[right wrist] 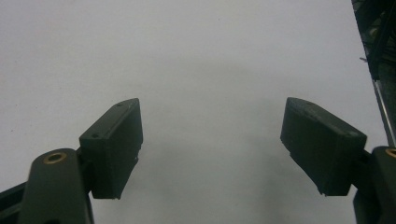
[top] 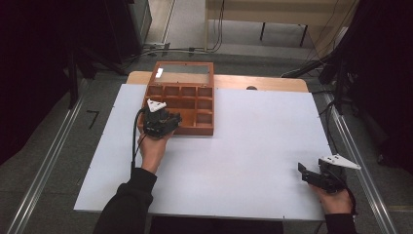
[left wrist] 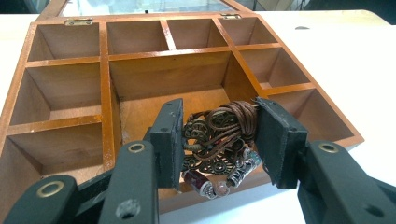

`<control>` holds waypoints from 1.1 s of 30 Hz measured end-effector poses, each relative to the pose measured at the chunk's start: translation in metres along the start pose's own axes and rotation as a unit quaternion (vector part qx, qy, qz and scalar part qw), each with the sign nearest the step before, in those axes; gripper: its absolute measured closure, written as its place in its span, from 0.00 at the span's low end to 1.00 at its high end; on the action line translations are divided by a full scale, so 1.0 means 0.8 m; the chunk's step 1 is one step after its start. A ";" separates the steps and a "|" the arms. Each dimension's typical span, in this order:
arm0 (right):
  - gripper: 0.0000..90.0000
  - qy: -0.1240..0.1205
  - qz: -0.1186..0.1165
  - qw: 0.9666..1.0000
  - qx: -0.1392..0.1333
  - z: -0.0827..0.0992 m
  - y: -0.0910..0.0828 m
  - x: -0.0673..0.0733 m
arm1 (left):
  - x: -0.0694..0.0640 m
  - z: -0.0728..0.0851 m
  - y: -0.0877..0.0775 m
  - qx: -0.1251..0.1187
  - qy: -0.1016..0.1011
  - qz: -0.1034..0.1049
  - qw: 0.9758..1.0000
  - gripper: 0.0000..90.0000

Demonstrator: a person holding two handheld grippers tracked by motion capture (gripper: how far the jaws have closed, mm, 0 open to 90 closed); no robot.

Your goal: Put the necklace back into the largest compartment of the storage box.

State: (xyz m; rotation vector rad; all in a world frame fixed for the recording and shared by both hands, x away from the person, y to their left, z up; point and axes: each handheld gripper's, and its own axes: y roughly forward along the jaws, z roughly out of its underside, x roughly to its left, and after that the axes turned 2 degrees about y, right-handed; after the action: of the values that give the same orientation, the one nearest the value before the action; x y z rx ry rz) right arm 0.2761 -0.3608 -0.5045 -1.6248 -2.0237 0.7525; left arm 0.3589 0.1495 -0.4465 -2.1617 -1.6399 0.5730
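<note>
While the high view is giving the layout, with the wooden box sitting at the far left part of the white table with its glass lid standing open behind it, the left gripper view is giving the detail: a tangle of jewellery is sitting between the jaws of the left hand-held gripper. In the high view that bundle is hiding under the left hand-held gripper, which is hovering over the box's near edge.

Jewellery is looking like coiled brown leather cord bunched with bronze filigree pieces, plus silver and dark red beads hanging at the bottom. Both pads are pressing on its sides, so the left hand-held gripper is pinching the bundle. The bundle is hanging over the near edge of the large middle compartment; whether it is touching the floor of that compartment I cannot tell. Smaller compartments around it are looking bare.

Right hand-held gripper is resting at the near right corner of the table, well apart from the box. In the right gripper view its jaws are spreading wide over bare white table, the right hand-held gripper pinching nothing.
</note>
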 end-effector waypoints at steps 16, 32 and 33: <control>0.22 0.002 -0.002 1.000 -0.001 0.000 0.000 -0.001 | 0.003 -0.007 0.030 0.009 -0.003 -0.015 1.000 0.61; 0.22 0.002 -0.003 1.000 -0.002 0.000 0.000 -0.002 | 0.008 -0.012 0.055 0.016 -0.009 -0.031 0.999 0.61; 0.22 0.002 -0.004 1.000 -0.001 0.000 0.000 -0.002 | 0.008 -0.012 0.056 0.016 -0.010 -0.032 0.999 0.61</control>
State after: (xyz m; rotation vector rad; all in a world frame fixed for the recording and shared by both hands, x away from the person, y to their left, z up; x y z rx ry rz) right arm 0.2766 -0.3621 -0.5045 -1.6174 -2.0272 0.7438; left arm 0.4025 0.1440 -0.4620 -2.0790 -1.6928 0.6007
